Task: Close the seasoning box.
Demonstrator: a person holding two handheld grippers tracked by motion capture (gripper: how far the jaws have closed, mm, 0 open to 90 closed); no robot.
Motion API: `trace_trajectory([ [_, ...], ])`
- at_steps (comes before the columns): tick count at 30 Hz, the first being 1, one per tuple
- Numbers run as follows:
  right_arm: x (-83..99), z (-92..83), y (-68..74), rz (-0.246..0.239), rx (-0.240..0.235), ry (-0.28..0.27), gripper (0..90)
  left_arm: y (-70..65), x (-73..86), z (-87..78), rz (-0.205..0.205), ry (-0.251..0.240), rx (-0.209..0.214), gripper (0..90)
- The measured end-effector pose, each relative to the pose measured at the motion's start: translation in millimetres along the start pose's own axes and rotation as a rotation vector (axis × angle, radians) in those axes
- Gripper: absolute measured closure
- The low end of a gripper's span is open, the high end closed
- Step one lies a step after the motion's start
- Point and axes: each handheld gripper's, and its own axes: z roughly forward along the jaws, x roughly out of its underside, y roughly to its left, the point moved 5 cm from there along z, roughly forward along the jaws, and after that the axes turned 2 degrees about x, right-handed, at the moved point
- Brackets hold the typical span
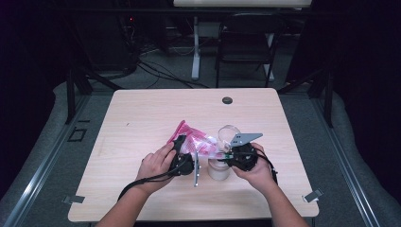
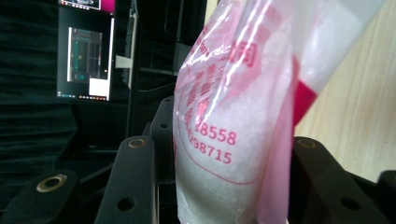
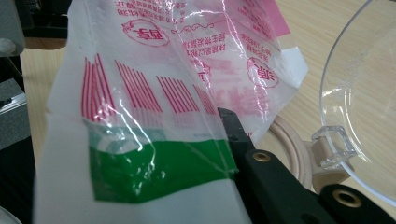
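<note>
- High view: a light wooden table with a small round black grommet near its far edge. A person's two hands come in from the near edge, each with a black two-jaw gripper.
- High view: the left gripper and the right gripper, the latter topped by a grey three-cornered plate, both meet a pink-and-clear plastic bag with red print held just above the table's middle.
- High view: a squat clear jar with pale contents stands on the table just beside the right gripper, under the bag's right end; its clear round hinged lid stands open behind it.
- Left gripper view: the bag, full of white granules, stands upright between the two black jaws. The jaws are partly open, one against each side of the bag, pinching it. Dark background with a lit screen to the left; table wood to the right.
- Right gripper view: the bag's flattened end, with a green band and pink stripes, lies across the frame. One black jaw presses on the film from the right; the other is hidden behind the bag. The jaws are closed tight on the thin plastic.
- Right gripper view: the jar's cream rim and clear lid sit right of the bag, close by.
</note>
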Motion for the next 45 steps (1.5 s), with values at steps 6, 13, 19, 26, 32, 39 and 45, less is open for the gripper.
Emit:
trace_trajectory([
  [6, -0.1, -0.3, 0.2, -0.001, 0.005, -0.001, 90.0, -1.5, 0.8, 0.5, -0.013, -0.001, 0.011, 62.8],
  [13, 0.0, 0.2, 0.3, 0.001, 0.003, -0.003, 90.0, -2.8, 1.2, 1.3, -0.018, -0.002, 0.017, 63.1],
  [19, -0.3, -0.2, 0.3, 0.003, 0.004, -0.005, 90.0, -3.0, 1.6, 1.4, -0.027, -0.001, 0.023, 63.4],
  [26, -1.1, -0.3, 0.7, 0.006, 0.002, -0.014, 90.0, -9.5, 4.2, 1.5, -0.054, -0.002, 0.034, 63.8],
  [32, -1.8, 0.4, 1.6, 0.011, 0.004, -0.023, 90.0, -14.9, 7.2, 2.5, -0.107, -0.008, 0.054, 64.7],
  [39, -2.4, 0.9, 2.6, 0.008, -0.002, -0.022, 89.6, -23.4, 11.9, 4.5, -0.161, -0.012, 0.090, 65.4],
  [45, -4.3, 0.3, 4.1, 0.013, -0.001, -0.040, 88.2, -35.0, 17.0, 6.3, -0.216, -0.018, 0.151, 67.4],
])
